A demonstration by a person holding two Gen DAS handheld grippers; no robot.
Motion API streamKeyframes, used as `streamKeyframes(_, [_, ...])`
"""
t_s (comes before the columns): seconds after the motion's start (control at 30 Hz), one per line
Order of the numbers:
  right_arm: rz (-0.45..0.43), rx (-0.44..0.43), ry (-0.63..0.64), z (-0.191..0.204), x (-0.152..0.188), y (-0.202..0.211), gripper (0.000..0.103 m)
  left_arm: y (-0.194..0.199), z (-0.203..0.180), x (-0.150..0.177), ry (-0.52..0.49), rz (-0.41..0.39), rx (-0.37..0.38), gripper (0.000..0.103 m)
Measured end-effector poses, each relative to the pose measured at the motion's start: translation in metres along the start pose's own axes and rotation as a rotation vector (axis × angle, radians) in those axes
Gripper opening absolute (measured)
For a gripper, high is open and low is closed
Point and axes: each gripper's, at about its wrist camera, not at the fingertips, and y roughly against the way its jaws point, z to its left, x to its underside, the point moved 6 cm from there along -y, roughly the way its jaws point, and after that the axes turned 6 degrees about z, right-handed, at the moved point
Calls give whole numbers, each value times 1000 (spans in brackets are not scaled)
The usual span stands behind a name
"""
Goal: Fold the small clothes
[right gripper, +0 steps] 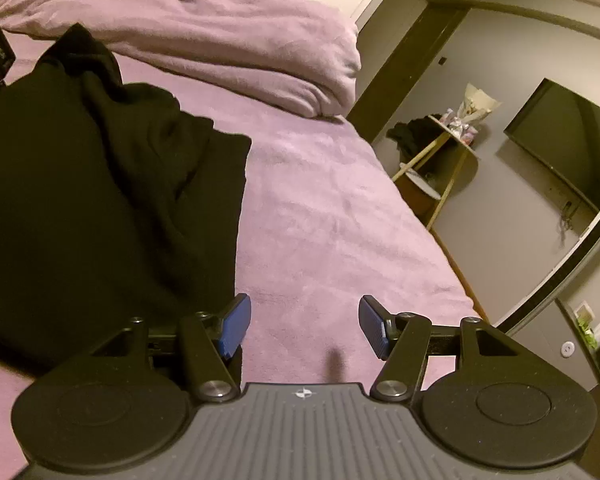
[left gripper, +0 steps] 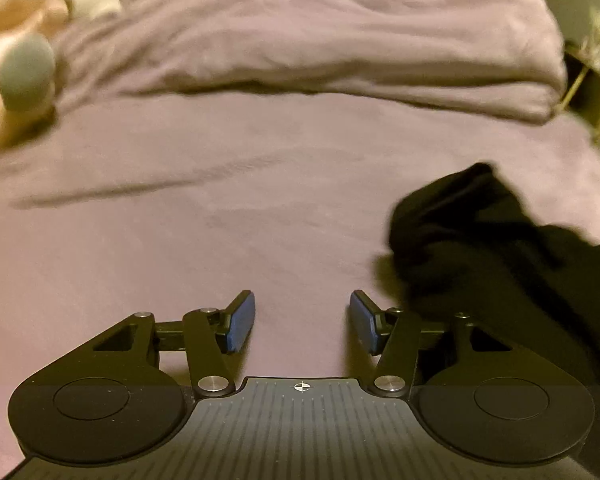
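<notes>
A rumpled black garment lies unfolded on the purple bed, at ten o'clock from the right gripper. Left gripper and right both have jaws open and empty; folding appears not yet begun.

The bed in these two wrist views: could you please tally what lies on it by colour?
Black: 1, the crumpled black garment
Purple: 1, the bunched purple duvet at the far end
Pink and grey: 1, a blurred plush toy at the left edge
Total: 3 on the purple sheet; both grippers are open and hold nothing.
</notes>
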Motion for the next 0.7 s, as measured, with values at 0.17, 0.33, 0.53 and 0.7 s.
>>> streamKeyframes(0.17, [1, 8, 13, 2, 0, -2, 60, 13, -1, 12, 15, 26, 102, 60])
streamKeyframes(0.33, [10, 11, 1, 2, 1, -3, 60, 26, -10, 28, 3, 37, 172, 60])
streamKeyframes(0.53, [7, 19, 10, 3, 1, -2, 60, 10, -19, 0, 39, 6, 162, 58])
streamKeyframes(0.7, [-6, 18, 27, 5, 1, -2, 60, -19, -26, -39, 89, 25, 134, 59])
